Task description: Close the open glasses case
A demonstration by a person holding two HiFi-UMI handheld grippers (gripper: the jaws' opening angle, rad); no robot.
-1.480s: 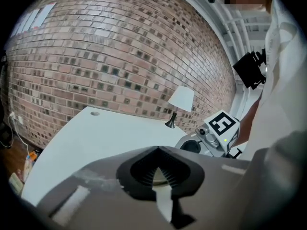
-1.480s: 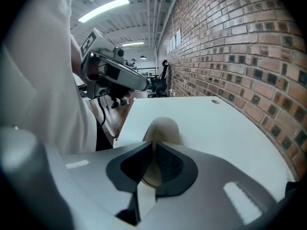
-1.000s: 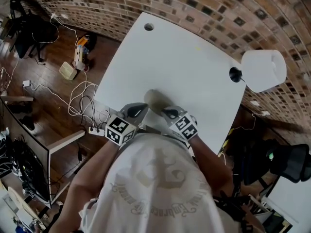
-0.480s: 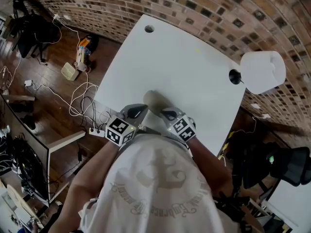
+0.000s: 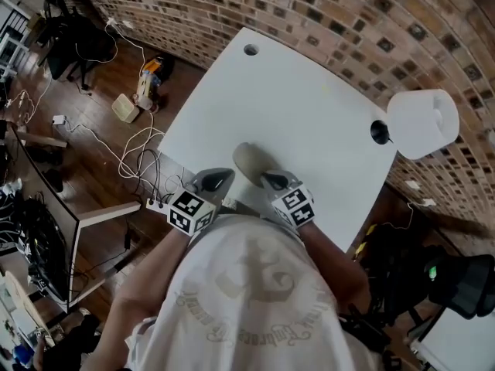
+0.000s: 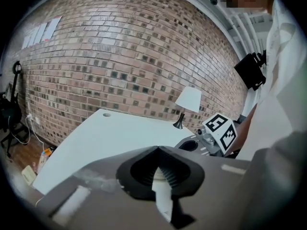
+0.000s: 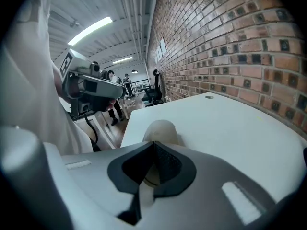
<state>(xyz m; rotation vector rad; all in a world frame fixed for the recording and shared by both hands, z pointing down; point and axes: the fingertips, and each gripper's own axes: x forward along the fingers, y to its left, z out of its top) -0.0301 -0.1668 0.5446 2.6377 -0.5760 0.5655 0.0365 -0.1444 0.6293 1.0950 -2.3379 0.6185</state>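
Lying near the table's (image 5: pixel 302 107) front edge, the glasses case (image 5: pixel 249 161) sits between left gripper (image 5: pixel 220 177) and right gripper (image 5: pixel 271 180); both pairs of jaws are closed, holding nothing. Closed tips likely suit pressing its lid down.

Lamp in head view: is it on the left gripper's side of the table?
No, the lamp stands at the right edge of the table, on the same side as the right gripper.

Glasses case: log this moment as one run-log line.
glasses case: on white table, lid state unclear | left hand-held gripper: shut, empty | right hand-held gripper: shut, empty, tips by case
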